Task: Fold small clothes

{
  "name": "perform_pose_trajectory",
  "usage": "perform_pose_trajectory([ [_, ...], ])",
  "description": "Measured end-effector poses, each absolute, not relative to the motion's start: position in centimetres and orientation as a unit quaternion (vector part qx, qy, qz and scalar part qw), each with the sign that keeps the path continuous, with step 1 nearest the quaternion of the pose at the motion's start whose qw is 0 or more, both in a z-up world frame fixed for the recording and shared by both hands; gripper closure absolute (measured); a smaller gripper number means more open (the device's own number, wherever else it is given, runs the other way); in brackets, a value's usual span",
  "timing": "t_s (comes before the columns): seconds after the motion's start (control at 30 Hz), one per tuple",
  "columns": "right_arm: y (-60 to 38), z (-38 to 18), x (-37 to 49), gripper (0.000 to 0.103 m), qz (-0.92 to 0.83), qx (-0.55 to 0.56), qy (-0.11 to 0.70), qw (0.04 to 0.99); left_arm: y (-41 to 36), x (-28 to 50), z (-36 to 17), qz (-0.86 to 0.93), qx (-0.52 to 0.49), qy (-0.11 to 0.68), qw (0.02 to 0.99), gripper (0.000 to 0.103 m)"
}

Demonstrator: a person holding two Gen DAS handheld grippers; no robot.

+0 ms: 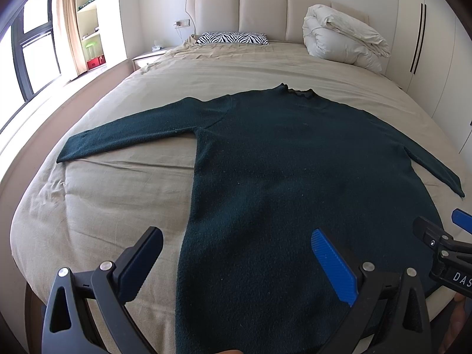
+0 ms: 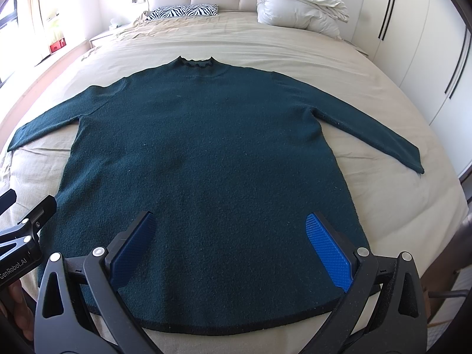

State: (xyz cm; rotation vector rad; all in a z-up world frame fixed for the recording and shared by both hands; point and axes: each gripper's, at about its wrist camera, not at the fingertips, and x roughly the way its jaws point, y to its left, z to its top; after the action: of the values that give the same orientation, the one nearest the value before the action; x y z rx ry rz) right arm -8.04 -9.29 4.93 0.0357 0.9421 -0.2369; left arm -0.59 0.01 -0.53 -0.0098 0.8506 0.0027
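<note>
On the bed (image 2: 295, 47) the sweater (image 2: 206, 153) lies flat; left gripper (image 1: 236, 265) and right gripper (image 2: 230, 247), both spread wide and empty, hover near its hem, probably sleeves first.

Left hand-held gripper (image 1: 236, 261): black plastic frame w/ triangular cut-outs, silver round pivot bolts, two long fingers w/ ribbed blue pads (image 1: 333, 267).
Right hand-held gripper (image 2: 231, 250): same build; blue pads (image 2: 329, 250) w/ fine grid texture, black backing, silver bolts.
Markings: white "GenRobot.AI" on left unit's body, seen from right wrist view; partial "DAS" on right unit, seen from left wrist view.
</note>
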Motion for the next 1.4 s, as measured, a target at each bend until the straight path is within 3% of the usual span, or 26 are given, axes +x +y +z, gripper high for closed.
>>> perform_pose_trajectory([
  [0.93,-8.9,4.8,-7.7,0.000,-0.106,0.023,0.455,0.884,1.2,-1.2,-0.8,-0.003,-0.031,0.410,0.911,0.000],
  [1.23,-9.3,6.4,-7.4,0.000,-0.036,0.123,0.406,0.905,11.0,1.5,0.6,-0.065,-0.203,0.384,0.898,0.000],
  [1.33,-8.4,7.5,-6.7,0.000,-0.032,0.110,0.385,0.916,14.6,2.2,1.0,-0.030,-0.217,0.359,0.907,0.000],
  [1.4,-7.6,8.4,-6.1,0.000,-0.023,0.099,0.373,0.922,17.0,3.3,0.5,-0.021,-0.235,0.384,0.893,0.000],
])
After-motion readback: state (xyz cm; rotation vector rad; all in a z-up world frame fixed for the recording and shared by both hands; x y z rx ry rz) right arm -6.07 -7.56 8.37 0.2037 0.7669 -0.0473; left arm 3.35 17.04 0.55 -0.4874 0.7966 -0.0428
